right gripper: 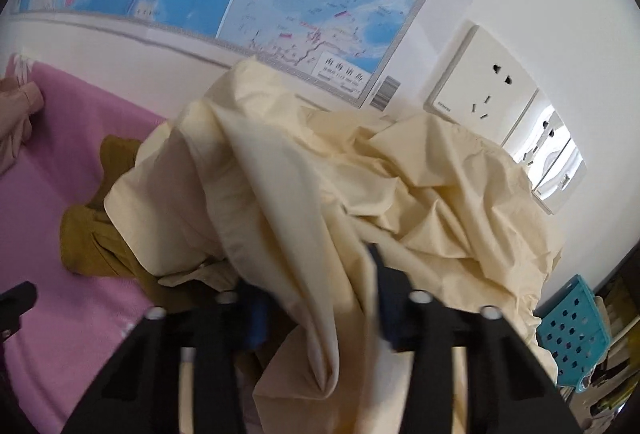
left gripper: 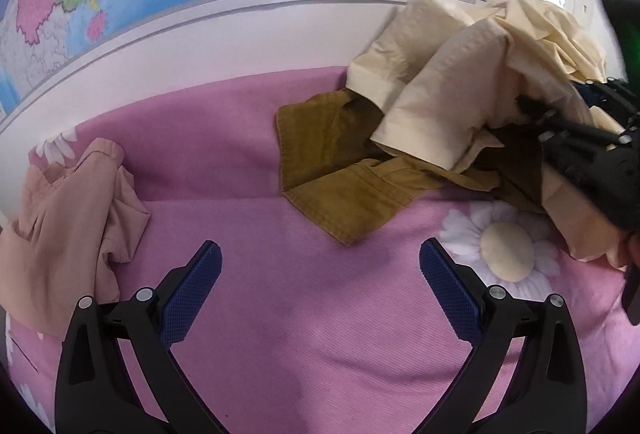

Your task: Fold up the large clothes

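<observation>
Cream shirt (right gripper: 400, 194), soft, light and crumpled, lay heaped at the bed's (left gripper: 280, 314) far right over a brown garment (left gripper: 340, 186), the right gripper (right gripper: 316, 310) clamped on a fold, the left gripper (left gripper: 320, 274) spread empty; a hem or cuff looked the better hold.

The left gripper (left gripper: 320, 274), fingers (left gripper: 196, 290) spread wide, hangs over the pink bedspread (left gripper: 248, 162) near the olive garment (left gripper: 340, 174) under the cream garment (left gripper: 440, 94).
</observation>
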`<state>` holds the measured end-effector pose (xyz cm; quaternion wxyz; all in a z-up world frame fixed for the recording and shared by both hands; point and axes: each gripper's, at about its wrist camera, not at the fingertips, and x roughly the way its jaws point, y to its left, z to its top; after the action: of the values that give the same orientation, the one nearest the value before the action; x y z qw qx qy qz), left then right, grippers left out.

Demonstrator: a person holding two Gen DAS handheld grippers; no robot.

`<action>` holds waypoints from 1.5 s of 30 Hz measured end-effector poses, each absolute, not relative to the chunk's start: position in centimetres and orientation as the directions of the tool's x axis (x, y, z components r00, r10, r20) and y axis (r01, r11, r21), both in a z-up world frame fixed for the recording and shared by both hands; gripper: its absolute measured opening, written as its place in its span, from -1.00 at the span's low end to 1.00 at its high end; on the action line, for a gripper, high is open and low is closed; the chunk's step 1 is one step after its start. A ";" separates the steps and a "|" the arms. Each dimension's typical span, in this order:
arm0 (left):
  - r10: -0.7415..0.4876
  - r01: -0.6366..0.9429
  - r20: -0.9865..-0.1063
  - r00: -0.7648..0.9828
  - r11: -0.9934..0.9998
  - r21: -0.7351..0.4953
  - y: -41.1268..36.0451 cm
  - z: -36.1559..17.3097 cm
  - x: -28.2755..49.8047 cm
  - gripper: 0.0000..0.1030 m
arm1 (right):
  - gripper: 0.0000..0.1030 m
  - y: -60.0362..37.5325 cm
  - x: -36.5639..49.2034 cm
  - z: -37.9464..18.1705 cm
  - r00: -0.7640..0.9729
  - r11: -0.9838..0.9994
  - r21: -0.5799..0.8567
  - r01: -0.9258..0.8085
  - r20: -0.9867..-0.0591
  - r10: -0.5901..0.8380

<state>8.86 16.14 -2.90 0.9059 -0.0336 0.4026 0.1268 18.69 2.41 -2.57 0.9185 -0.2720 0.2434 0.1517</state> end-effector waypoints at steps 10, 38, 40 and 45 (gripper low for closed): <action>0.185 -0.251 -0.730 0.658 0.968 0.019 17.8 -3.1 9.1 0.90 | -0.81 -3.6 15.0 1.4 0.823 0.860 -0.225 -0.458 -0.472 0.316; -0.072 0.151 -0.308 0.949 0.959 0.241 9.0 1.5 11.7 0.90 | -0.86 -20.3 9.3 14.6 0.819 0.840 0.201 -0.504 -0.197 0.539; -0.119 0.196 -0.290 0.950 0.946 0.256 8.2 1.6 12.5 0.90 | -0.86 -20.4 9.3 14.8 0.825 0.845 0.194 -0.499 -0.193 0.531; -0.145 0.222 -0.252 0.957 0.925 0.310 6.5 2.0 14.6 0.02 | -0.86 -20.9 9.7 15.5 0.840 0.859 0.191 -0.474 -0.193 0.507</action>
<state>14.64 6.49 2.04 0.9745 0.1697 0.1128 -0.0942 9.67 -20.89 15.47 0.9568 0.0678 0.1191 0.2563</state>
